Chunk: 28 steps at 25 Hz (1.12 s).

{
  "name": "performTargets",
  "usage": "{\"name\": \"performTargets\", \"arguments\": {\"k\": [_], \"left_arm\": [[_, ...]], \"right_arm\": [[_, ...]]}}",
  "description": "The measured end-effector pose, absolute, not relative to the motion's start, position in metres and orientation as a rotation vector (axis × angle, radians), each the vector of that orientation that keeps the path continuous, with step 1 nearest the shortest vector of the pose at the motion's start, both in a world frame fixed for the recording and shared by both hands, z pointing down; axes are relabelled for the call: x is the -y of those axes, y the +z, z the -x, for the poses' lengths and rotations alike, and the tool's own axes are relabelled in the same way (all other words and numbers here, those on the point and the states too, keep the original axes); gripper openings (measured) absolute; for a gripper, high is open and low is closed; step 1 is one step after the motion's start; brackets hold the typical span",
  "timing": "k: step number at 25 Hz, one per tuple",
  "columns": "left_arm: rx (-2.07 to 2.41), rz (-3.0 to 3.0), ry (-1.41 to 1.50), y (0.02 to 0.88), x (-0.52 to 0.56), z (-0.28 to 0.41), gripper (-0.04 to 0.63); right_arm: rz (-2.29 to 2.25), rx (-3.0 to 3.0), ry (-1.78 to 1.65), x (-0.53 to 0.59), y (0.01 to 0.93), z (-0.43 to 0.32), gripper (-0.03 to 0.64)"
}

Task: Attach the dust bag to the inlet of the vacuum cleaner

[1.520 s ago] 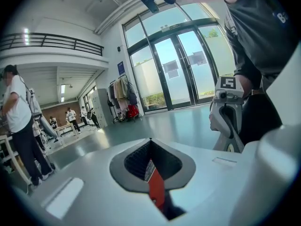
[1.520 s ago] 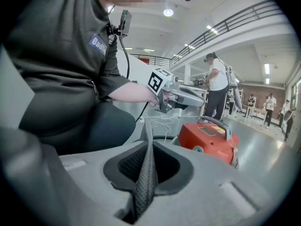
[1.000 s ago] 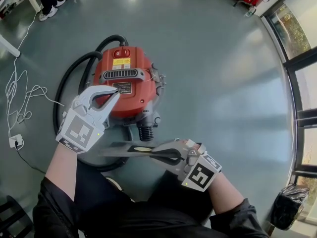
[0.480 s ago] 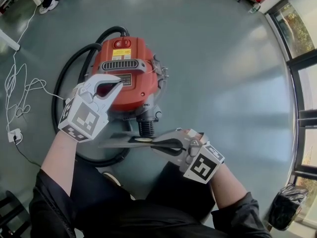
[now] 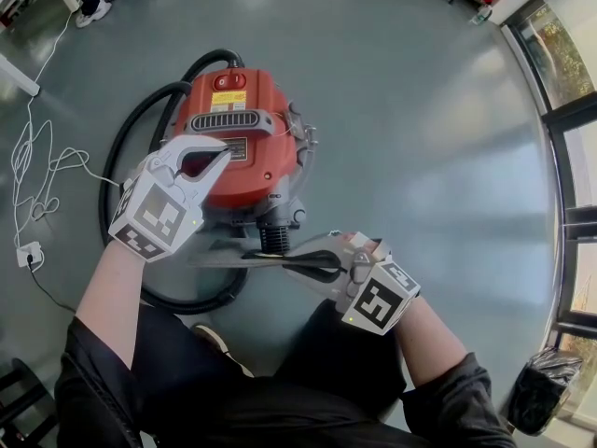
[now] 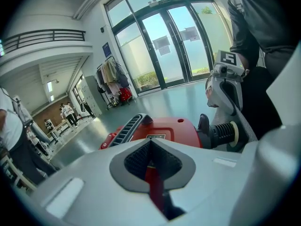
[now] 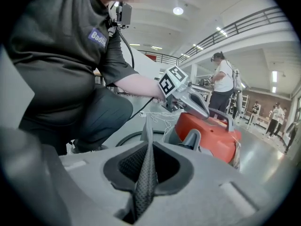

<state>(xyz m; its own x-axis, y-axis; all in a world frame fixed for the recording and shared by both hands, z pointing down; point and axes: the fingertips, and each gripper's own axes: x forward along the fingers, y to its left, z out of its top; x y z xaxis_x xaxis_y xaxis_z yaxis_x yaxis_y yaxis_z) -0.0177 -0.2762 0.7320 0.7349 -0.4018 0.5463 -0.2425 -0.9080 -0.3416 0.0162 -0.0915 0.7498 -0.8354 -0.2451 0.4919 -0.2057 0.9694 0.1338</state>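
A red vacuum cleaner [image 5: 238, 133] stands on the grey floor, its black ribbed inlet [image 5: 273, 239] pointing toward me. My left gripper [image 5: 216, 154] is shut, its tips resting on top of the red body next to the label. My right gripper [image 5: 291, 261] is shut on the flat grey dust bag [image 5: 233, 258], held level just below the inlet. In the right gripper view the bag's mesh fabric [image 7: 146, 140] is pinched between the pads, with the vacuum [image 7: 211, 135] beyond. The left gripper view looks over the red body [image 6: 160, 131] to the inlet [image 6: 225, 133].
A black hose [image 5: 126, 171] loops round the vacuum's left side and front. A white cable [image 5: 37, 180] and a plug block [image 5: 26, 259] lie at the far left. A person's feet [image 5: 93, 12] are at top left. A black bin [image 5: 541, 390] stands bottom right.
My right gripper has carried the dust bag up toward the inlet, now seen nearly edge-on. The left gripper has stayed on top of the vacuum.
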Motion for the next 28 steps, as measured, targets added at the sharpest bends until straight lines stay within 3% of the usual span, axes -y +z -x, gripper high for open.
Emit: {"name": "performTargets", "arguments": {"k": [28], "left_arm": [[-0.536,2.678,-0.913,0.731,0.279,0.017,0.014]], "right_arm": [[-0.352,2.632,-0.058,0.113,0.754,-0.023,0.036]]}}
